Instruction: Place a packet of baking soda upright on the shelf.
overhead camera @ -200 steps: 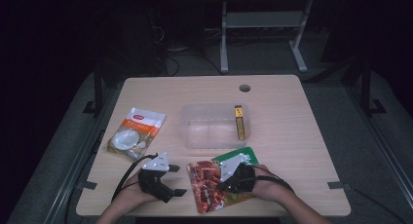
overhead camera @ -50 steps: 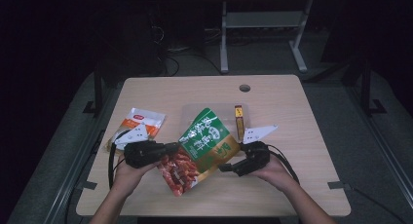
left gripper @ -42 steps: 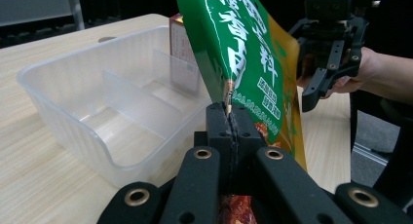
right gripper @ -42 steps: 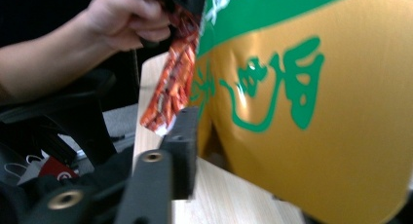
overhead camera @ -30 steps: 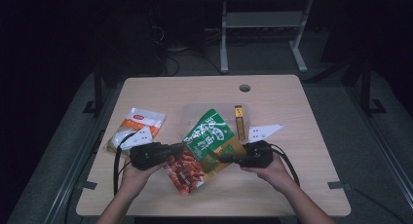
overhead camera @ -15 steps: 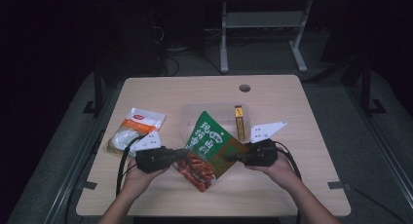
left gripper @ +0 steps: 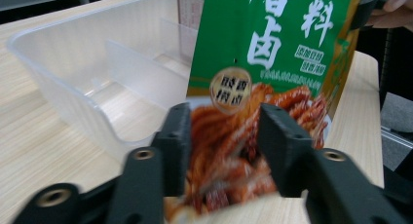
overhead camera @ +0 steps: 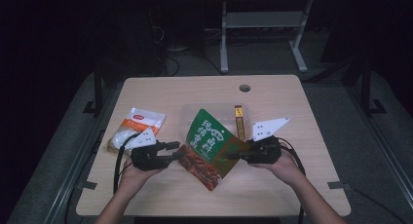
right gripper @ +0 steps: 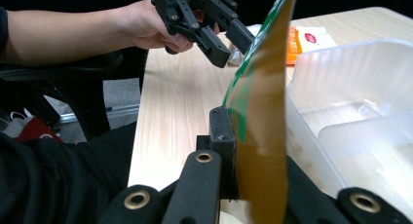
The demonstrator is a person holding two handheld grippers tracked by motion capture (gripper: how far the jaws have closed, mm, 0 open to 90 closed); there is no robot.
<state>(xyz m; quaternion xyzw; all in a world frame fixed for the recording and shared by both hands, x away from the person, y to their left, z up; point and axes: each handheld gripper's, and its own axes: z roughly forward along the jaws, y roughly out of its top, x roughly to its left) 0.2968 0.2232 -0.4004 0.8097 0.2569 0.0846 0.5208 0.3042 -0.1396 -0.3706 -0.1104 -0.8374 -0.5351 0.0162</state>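
High view: at the near edge of the table [overhead camera: 160, 197], a person's two hands hold a tool each, with a green and red snack pouch [overhead camera: 210, 145] raised between them above the wood. The left tool [overhead camera: 176, 151] has just been opening its jaws; in the left gripper view the two black pads stand apart on either side of the pouch's red lower end [left gripper: 229, 141] without pressing on it. The right tool [overhead camera: 234, 156] is clamped on the pouch's right edge; in the right gripper view its jaws pinch the thin edge of the pouch [right gripper: 258, 136], which rises tilted, gold back toward the camera, with the left tool [right gripper: 229, 41] beyond it. Just behind the pouch sits a clear plastic container [overhead camera: 187, 114], divided into compartments in the left gripper view [left gripper: 73, 63]. A small yellow and brown packet [overhead camera: 238, 121] stands at the container's right side. To the left, near the left hand, lies an orange and white bag [overhead camera: 136, 129]. Farther back, a round hole [overhead camera: 244, 87] marks the table near its far edge.
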